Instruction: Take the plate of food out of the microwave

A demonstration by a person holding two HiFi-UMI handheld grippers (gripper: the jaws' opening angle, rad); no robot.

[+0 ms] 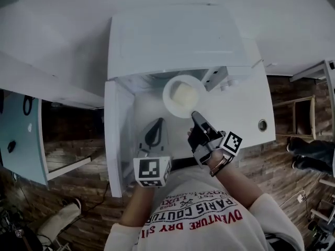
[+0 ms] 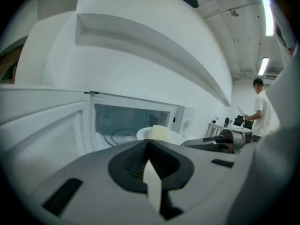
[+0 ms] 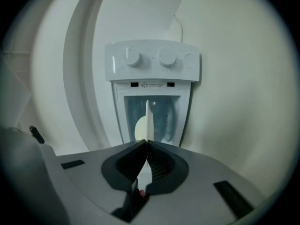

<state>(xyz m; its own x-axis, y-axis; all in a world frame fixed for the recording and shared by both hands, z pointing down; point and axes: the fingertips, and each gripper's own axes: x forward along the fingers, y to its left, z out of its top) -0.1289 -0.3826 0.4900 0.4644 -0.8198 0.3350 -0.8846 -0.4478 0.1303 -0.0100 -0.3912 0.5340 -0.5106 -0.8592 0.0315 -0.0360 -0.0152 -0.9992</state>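
Note:
A white plate carrying a pale block of food hangs just in front of the open white microwave. My right gripper is shut on the plate's near rim. In the right gripper view the plate stands edge-on between the closed jaws, with the food to its left. My left gripper hovers lower left of the plate, shut and holding nothing. In the left gripper view the plate and food lie beyond its tips.
The microwave door swings open on the left, beside my left gripper. A glass turntable lies in the cavity. The knob panel is on the microwave's right. White counter extends right. A person stands far off.

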